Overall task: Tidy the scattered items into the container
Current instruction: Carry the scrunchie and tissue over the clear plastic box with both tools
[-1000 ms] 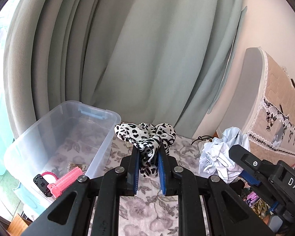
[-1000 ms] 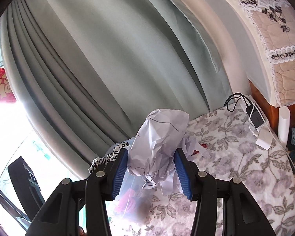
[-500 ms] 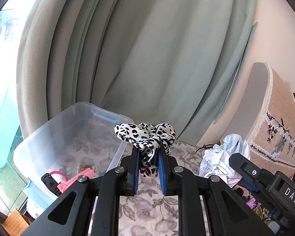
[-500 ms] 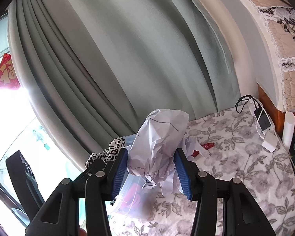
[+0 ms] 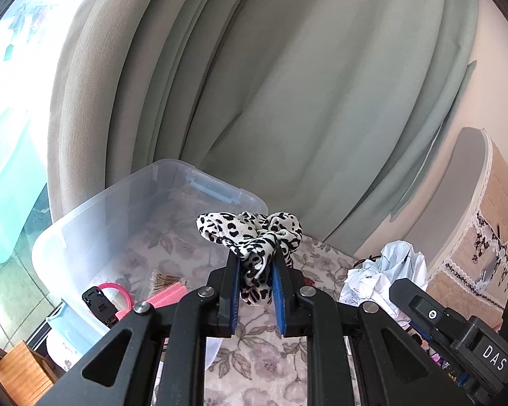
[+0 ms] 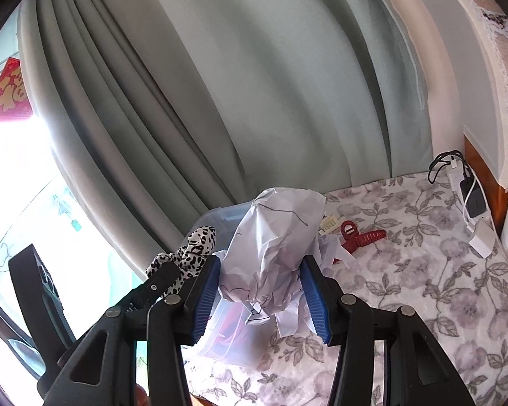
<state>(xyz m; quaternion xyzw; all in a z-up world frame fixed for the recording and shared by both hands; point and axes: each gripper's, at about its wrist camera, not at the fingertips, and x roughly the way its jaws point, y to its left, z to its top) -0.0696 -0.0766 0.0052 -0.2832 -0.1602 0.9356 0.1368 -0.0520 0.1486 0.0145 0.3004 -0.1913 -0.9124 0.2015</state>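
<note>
My left gripper (image 5: 254, 267) is shut on a black-and-white leopard-print scrunchie (image 5: 250, 233), held above the right rim of a clear plastic bin (image 5: 94, 209). The bin holds a pink roller (image 5: 167, 292), a pink ring with a black clip (image 5: 101, 302) and brown hairpins (image 5: 162, 279). My right gripper (image 6: 260, 270) is shut on a crumpled white paper ball (image 6: 274, 240), held over the bin (image 6: 220, 218). The scrunchie (image 6: 193, 247) and the left gripper show at the left of the right wrist view. The paper ball (image 5: 386, 277) shows at the right of the left wrist view.
A floral cloth (image 6: 406, 270) covers the table. On it lie a red claw hair clip (image 6: 359, 237) and a small cream comb (image 6: 330, 223). Chargers and cables (image 6: 470, 199) sit at the back right. Grey-green curtains (image 5: 254, 84) hang behind the bin.
Both grippers have shifted with their loads; in the left wrist view the bin now sits nearer the centre, and in the right wrist view the red clip has come into sight.
</note>
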